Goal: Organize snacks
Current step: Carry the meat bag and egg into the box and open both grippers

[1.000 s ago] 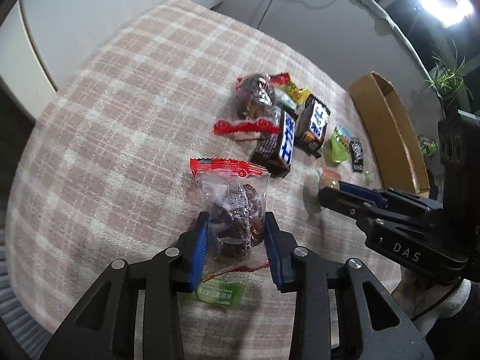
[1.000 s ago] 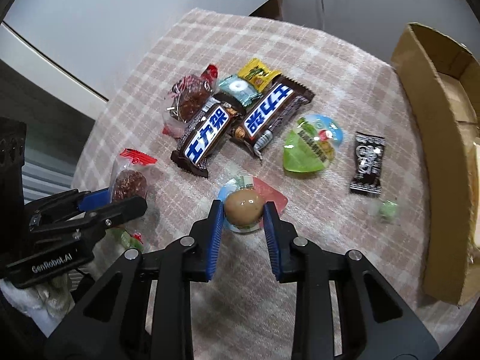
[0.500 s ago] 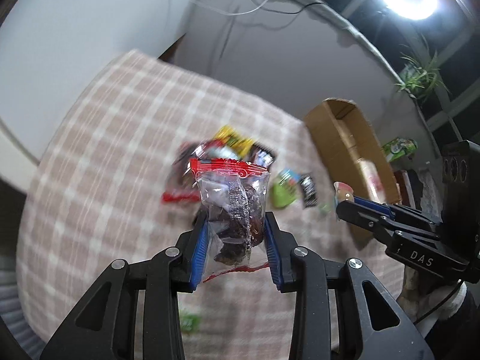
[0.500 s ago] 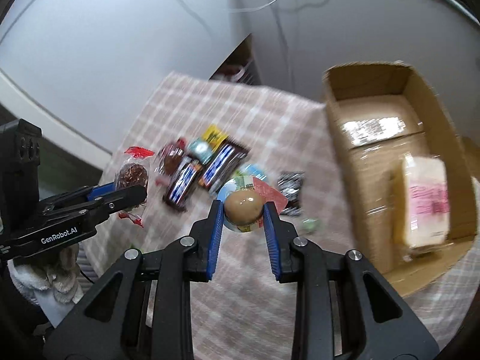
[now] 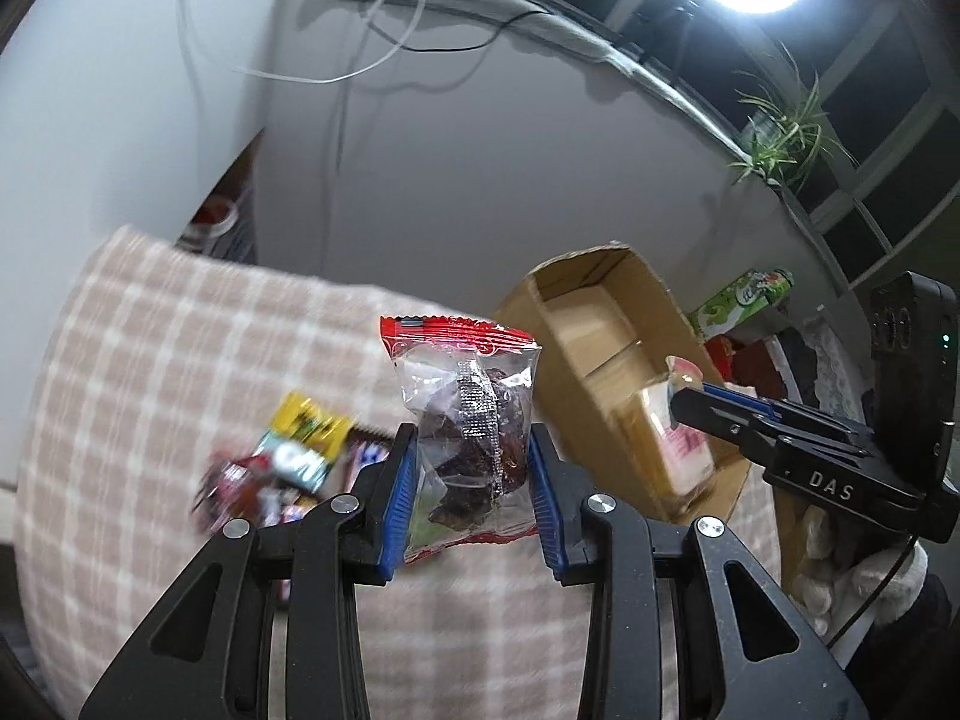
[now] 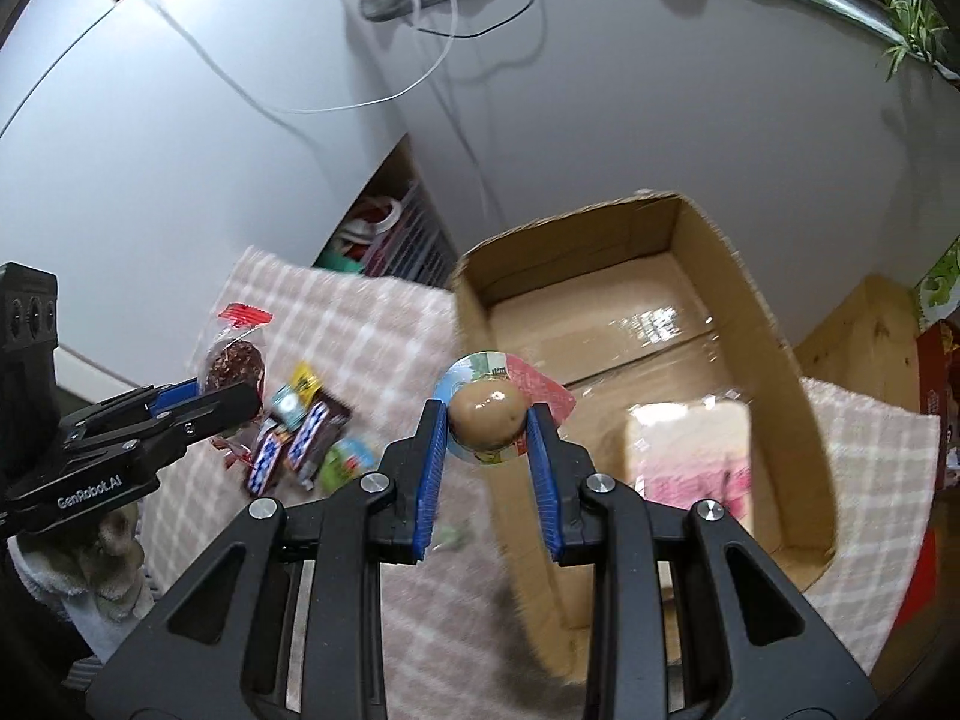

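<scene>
My left gripper (image 5: 471, 468) is shut on a clear snack bag (image 5: 474, 414) with a red top seam and dark pieces inside, held up above the table. My right gripper (image 6: 487, 441) is shut on a packaged brown egg (image 6: 486, 420), held over the near left wall of the open cardboard box (image 6: 804, 420). A pink-labelled pack (image 6: 690, 462) lies inside the box. The left gripper with its bag also shows in the right wrist view (image 6: 204, 402). The right gripper also shows in the left wrist view (image 5: 690, 396), over the box (image 5: 558, 372).
Several snacks lie on the checked tablecloth (image 5: 150, 360): chocolate bars (image 6: 300, 444), a yellow packet (image 5: 309, 423) and a green jelly cup (image 6: 345, 462). A green carton (image 5: 744, 300) stands behind the box. A grey wall with hanging cables is behind the table.
Both grippers have lifted their snacks off the table and moved up and right toward the box. The egg now hangs at the box's wall; the bag is level with the box.
</scene>
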`<state>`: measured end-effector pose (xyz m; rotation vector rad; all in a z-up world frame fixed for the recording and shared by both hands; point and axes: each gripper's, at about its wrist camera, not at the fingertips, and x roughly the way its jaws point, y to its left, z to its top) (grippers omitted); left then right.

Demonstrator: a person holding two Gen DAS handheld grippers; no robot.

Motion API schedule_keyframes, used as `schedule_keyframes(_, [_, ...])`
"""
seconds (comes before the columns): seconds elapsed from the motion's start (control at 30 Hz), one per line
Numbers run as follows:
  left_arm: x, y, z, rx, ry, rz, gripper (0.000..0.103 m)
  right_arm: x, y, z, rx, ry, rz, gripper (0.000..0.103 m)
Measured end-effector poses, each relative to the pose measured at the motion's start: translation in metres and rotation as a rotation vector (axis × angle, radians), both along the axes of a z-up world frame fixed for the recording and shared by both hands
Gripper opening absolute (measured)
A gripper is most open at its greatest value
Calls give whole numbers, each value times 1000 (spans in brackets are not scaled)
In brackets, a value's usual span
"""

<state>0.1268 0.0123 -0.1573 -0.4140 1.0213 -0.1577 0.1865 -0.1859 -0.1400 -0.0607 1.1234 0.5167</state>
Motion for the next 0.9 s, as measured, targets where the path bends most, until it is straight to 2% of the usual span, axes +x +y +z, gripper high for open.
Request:
schedule_keyframes(0.53, [78,-78,-10,7,9,-151,34,73,-32,-29,-50,22,-89,28])
schedule_keyframes(0.9, [90,-98,-22,33,40,-189,34,86,-41,-43,-57,45,-112,29])
